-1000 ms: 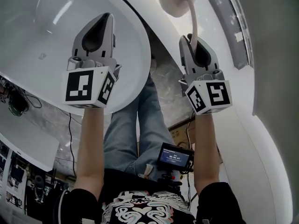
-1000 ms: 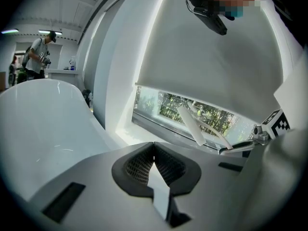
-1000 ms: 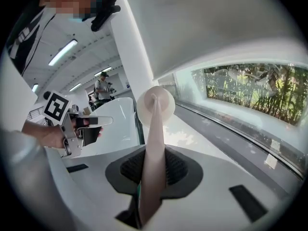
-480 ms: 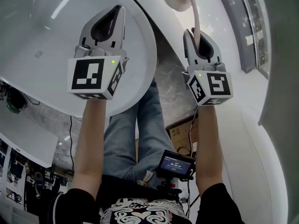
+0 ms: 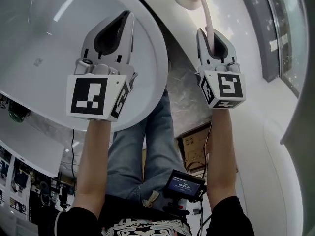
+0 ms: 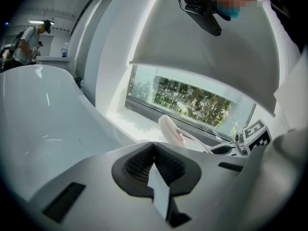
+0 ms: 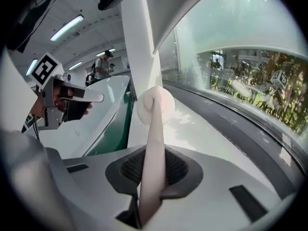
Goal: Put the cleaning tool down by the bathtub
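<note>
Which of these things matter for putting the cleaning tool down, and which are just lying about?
In the job: cleaning tool, clamped in the right tongs; bathtub.
Just about: left tongs, shut and empty; window; cardboard box; small screen; person in the background.

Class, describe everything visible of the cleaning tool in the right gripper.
The cleaning tool is pale pinkish-white: a long, slim, slightly curved handle ending in a round pad. The right gripper grips the handle; the pad points away, above the ledge between bathtub and window. Contact with the ledge is unclear.
</note>
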The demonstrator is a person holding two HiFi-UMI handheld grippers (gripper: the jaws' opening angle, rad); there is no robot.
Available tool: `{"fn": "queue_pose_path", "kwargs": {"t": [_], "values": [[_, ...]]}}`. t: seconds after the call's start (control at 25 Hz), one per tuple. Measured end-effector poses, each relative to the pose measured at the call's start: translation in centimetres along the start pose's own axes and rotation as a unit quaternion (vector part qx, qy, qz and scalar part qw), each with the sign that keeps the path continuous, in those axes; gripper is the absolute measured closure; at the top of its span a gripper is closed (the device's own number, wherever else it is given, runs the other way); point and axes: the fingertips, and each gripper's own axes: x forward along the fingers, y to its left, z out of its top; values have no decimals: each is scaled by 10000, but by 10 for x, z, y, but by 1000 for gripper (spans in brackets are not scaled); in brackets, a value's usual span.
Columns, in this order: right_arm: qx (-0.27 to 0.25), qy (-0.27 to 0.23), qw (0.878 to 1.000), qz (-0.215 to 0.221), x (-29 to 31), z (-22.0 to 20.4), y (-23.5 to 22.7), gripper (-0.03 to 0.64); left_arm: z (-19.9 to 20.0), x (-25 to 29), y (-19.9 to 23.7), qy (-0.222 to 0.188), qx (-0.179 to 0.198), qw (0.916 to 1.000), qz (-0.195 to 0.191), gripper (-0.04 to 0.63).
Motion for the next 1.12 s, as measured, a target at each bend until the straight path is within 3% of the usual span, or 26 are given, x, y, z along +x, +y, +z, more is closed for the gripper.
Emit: {"fn": "queue_pose_path", "kwargs": {"t": [0.24,1.12], "values": [[-564,212,9979,-233,14,-19,-18,531,-17,4,-9,133,-45,9999,-92,580],[-1051,809,9895,-568,43,-49,-30,529,-33,13,-8,235,-302,9992,-131,580]]}}
